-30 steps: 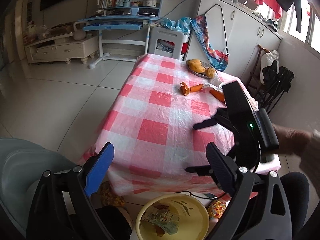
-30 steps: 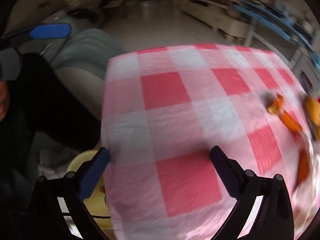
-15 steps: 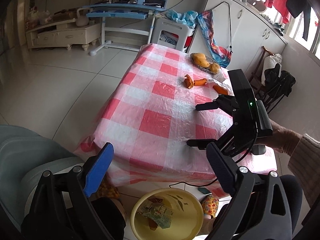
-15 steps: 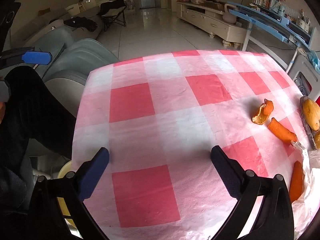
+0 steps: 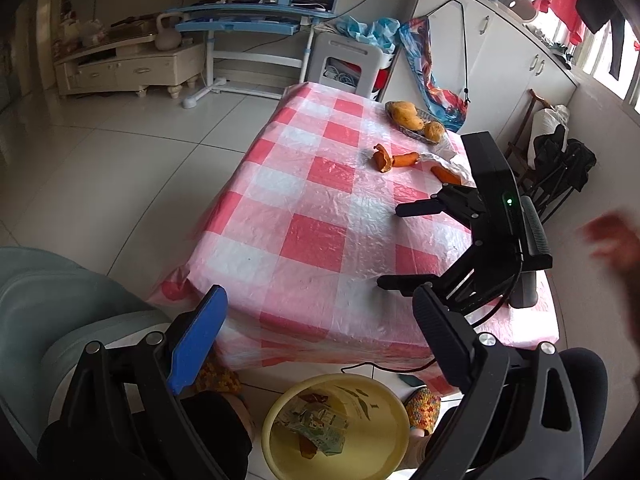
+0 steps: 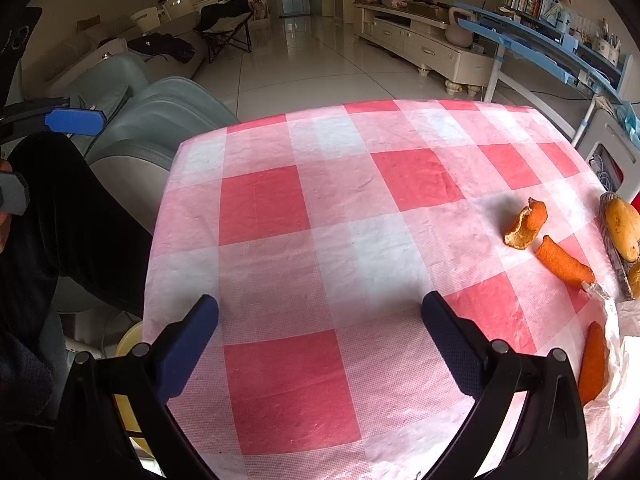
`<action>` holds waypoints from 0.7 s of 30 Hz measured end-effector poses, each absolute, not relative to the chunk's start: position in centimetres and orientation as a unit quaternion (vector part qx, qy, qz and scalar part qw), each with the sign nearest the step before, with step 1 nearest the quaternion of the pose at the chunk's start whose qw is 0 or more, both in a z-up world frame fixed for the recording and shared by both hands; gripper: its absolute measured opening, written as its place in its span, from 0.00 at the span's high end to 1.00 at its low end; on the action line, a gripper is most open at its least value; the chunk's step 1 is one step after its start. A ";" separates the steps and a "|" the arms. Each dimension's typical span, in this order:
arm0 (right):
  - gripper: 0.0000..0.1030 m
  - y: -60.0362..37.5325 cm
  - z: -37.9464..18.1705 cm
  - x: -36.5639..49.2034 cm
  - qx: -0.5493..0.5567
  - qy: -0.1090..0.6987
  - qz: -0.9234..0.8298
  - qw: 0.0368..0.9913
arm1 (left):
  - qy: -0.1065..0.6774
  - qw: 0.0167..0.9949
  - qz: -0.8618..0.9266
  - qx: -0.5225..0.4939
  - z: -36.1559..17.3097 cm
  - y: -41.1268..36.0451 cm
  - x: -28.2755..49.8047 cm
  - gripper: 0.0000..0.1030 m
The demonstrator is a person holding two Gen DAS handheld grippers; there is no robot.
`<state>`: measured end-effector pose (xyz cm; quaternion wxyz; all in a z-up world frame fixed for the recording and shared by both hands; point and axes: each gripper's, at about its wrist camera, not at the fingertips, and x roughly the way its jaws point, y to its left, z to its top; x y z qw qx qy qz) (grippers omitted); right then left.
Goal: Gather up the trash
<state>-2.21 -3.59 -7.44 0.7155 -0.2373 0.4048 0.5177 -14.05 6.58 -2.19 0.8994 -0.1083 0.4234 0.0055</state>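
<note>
Three orange peel pieces lie on the pink checked tablecloth [image 5: 312,216]: a curled peel [image 6: 526,226], a long peel [image 6: 564,262] and a third peel [image 6: 594,364] against crumpled white paper [image 6: 616,364]. In the left wrist view the same peels [image 5: 382,158] lie far up the table. My right gripper [image 6: 320,320] hovers open over the near half of the cloth, left of the peels; the left wrist view shows this right gripper [image 5: 392,246] empty. My left gripper [image 5: 320,336] is open and empty above a yellow basin [image 5: 280,408] of scraps on the floor.
A dish of yellow fruit [image 6: 622,228] stands beyond the peels at the table's far right edge. A grey-green armchair [image 6: 160,112] sits beside the table's near end. A blurred hand [image 5: 612,236] shows at the right. A blue desk [image 5: 240,28] stands behind.
The left gripper has risen and drawn back, so the table and basin sit farther away. The right gripper's view has steadied over the cloth with the peels now clear at its right.
</note>
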 end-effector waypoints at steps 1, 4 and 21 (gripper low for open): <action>0.06 -3.5 -7.4 -2.3 -0.237 0.405 0.518 0.715 | 0.424 0.899 0.007 -0.106 -2.3 6.4 -14.1 0.12; 0.06 -3.5 -7.4 -2.2 -0.237 0.405 0.518 0.715 | 0.425 0.902 0.009 -0.081 -2.5 5.2 -14.2 0.12; 0.06 -3.6 -7.6 -2.1 -0.237 0.404 0.518 0.715 | 0.394 0.918 -0.011 0.045 -1.5 0.4 -15.3 0.12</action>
